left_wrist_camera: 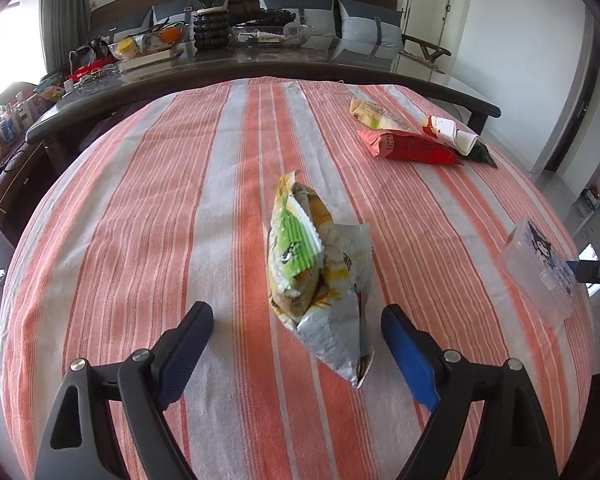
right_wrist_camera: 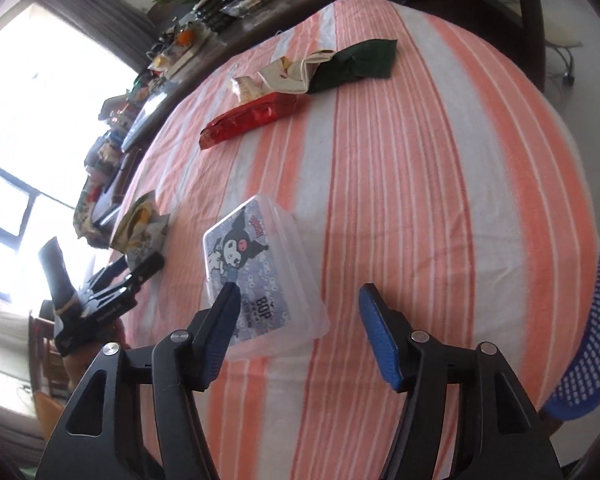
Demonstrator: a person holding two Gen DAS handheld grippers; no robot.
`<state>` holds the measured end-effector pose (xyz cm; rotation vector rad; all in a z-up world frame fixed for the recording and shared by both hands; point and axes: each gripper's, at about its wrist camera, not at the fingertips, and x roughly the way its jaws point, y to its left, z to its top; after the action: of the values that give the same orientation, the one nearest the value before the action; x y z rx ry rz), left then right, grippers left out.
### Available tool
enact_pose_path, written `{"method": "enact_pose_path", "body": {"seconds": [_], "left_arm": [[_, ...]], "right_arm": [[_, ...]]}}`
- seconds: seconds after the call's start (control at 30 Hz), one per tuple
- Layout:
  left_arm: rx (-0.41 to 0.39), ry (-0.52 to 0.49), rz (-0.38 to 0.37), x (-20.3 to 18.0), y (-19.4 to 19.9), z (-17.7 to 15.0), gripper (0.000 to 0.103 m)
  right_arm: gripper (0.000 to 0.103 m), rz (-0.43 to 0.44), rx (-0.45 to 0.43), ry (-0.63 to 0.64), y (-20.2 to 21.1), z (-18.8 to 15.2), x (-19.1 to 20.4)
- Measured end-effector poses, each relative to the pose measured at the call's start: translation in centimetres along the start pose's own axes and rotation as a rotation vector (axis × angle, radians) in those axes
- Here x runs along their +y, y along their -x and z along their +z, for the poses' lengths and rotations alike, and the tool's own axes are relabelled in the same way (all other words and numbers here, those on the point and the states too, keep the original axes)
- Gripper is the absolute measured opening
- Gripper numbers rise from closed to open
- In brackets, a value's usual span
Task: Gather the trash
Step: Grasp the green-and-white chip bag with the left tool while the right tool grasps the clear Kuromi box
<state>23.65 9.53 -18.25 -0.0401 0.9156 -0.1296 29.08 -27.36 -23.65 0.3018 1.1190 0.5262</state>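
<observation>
Trash lies scattered on the striped tablecloth (left_wrist_camera: pixel 140 208): a crumpled green-and-silver snack wrapper (left_wrist_camera: pixel 316 276) sits mid-table, just ahead of the left gripper (left_wrist_camera: pixel 296 320), whose blue-padded fingers are spread wide on either side of its near end without touching it. Bare cloth runs broad to the wrapper's left and far side. Near the far right edge, a red packet (left_wrist_camera: pixel 408 146), a pale wrapper (left_wrist_camera: pixel 374 116), a white wrapper (left_wrist_camera: pixel 450 130) and a dark green wrapper (left_wrist_camera: pixel 482 154) bunch together, touching or overlapping. The right gripper (right_wrist_camera: pixel 300 320) is also spread, its left finger overlapping a clear plastic box (right_wrist_camera: pixel 260 276) printed with a cartoon character. Only the right wrist view shows a blue perforated basket (right_wrist_camera: pixel 588 344) beyond the table's right edge.
</observation>
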Motion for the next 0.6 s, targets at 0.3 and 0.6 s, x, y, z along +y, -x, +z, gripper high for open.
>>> {"method": "enact_pose_path", "body": {"seconds": [0.3,0.6], "left_arm": [[0.008,-0.185,0.054,-2.3,1.2,0.2,0.088],[0.05,-0.047,-0.001,-1.5,-0.1,2.3,0.065]], "right_arm": [[0.093,-0.19,0.05,0.361,1.1,-0.3,4.8],[0.087,-0.303,0.18,0.468,-3.9,1.8,9.0]]}}
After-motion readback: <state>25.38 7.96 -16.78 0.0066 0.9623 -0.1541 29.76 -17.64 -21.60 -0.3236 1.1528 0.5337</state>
